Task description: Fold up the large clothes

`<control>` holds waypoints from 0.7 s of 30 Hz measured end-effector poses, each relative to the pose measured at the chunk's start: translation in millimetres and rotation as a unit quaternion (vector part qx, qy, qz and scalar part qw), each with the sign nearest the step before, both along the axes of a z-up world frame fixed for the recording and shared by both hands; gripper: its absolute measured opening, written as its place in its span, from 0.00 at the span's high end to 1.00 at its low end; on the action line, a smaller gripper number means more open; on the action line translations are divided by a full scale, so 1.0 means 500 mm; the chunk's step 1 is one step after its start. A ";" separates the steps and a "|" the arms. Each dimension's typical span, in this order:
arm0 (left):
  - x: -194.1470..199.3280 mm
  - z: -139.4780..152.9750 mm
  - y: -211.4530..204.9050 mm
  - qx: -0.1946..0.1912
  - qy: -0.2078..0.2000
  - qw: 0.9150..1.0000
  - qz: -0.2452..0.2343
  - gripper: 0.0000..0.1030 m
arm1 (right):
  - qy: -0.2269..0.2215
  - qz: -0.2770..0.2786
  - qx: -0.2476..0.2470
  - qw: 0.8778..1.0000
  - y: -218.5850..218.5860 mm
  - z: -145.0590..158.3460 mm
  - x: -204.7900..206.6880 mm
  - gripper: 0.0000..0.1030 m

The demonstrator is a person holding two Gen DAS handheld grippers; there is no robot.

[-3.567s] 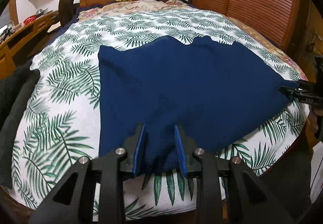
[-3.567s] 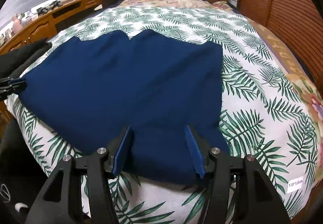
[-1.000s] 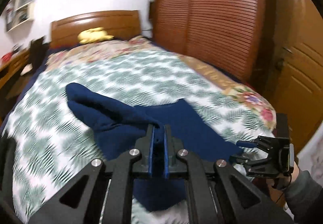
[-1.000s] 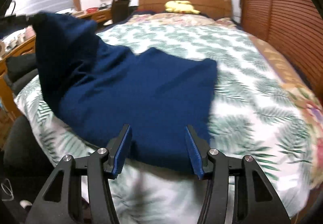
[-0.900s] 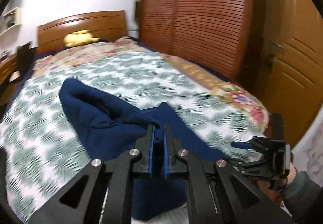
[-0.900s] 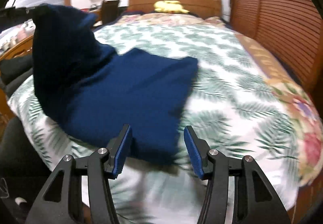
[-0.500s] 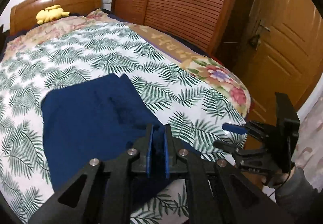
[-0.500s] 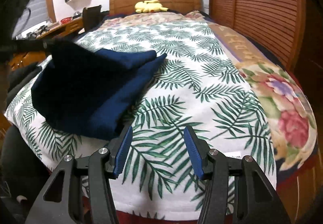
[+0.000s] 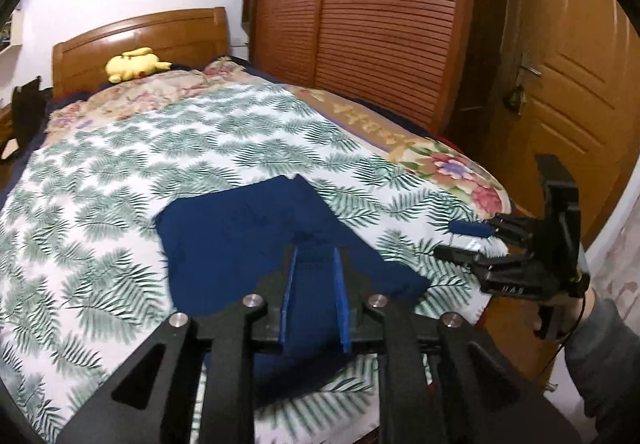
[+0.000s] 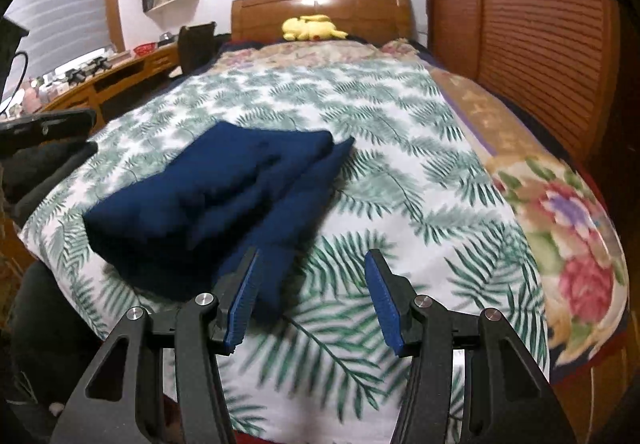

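Note:
A dark blue garment (image 9: 248,240) lies folded over itself on the leaf-print bedspread (image 9: 100,212) near the foot of the bed; it also shows in the right wrist view (image 10: 216,188) as a thick doubled pile. My left gripper (image 9: 315,268) is open just above the garment's near edge, with blue cloth visible between its jaws but not pinched. My right gripper (image 10: 312,276) is open and empty, to the right of the pile, over bare bedspread. It also appears at the right of the left wrist view (image 9: 472,244).
A yellow plush toy (image 9: 134,65) lies by the wooden headboard (image 10: 320,10). A slatted wardrobe (image 9: 380,24) and a door (image 9: 568,92) stand right of the bed. A desk (image 10: 92,80) and dark clothes (image 10: 44,168) are on the left.
My left gripper carried the garment's edge over to the right, laid it down folded, and its jaws have parted. My right gripper has stayed open and shifted right, off the cloth.

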State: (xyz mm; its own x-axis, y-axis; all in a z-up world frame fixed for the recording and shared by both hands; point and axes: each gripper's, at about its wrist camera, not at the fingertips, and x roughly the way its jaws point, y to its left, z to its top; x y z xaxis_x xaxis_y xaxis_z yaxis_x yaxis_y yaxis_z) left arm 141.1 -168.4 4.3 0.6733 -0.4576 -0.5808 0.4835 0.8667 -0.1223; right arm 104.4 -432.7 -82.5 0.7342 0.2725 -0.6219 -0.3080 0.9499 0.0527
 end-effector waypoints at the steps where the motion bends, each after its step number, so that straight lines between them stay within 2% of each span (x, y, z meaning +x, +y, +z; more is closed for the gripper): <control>1: -0.004 -0.002 0.014 0.002 -0.003 1.000 0.008 0.82 | -0.003 0.004 0.001 1.000 0.009 0.006 0.002 0.48; 9: -0.015 -0.038 0.115 0.004 -0.008 0.998 0.063 0.77 | -0.010 0.048 -0.003 0.999 0.107 0.033 0.030 0.48; 21: -0.036 -0.110 0.223 0.008 0.009 0.993 0.120 0.74 | 0.014 0.105 -0.026 0.994 0.234 0.013 0.067 0.48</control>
State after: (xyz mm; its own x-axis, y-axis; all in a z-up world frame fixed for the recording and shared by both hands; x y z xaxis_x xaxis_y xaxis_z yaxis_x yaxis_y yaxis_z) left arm 122.9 -57.0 -50.8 0.7521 -0.2757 -0.5987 0.2600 0.9588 -0.1148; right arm 137.8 -315.5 -76.3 0.6468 0.3853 -0.6582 -0.4991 0.8664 0.0167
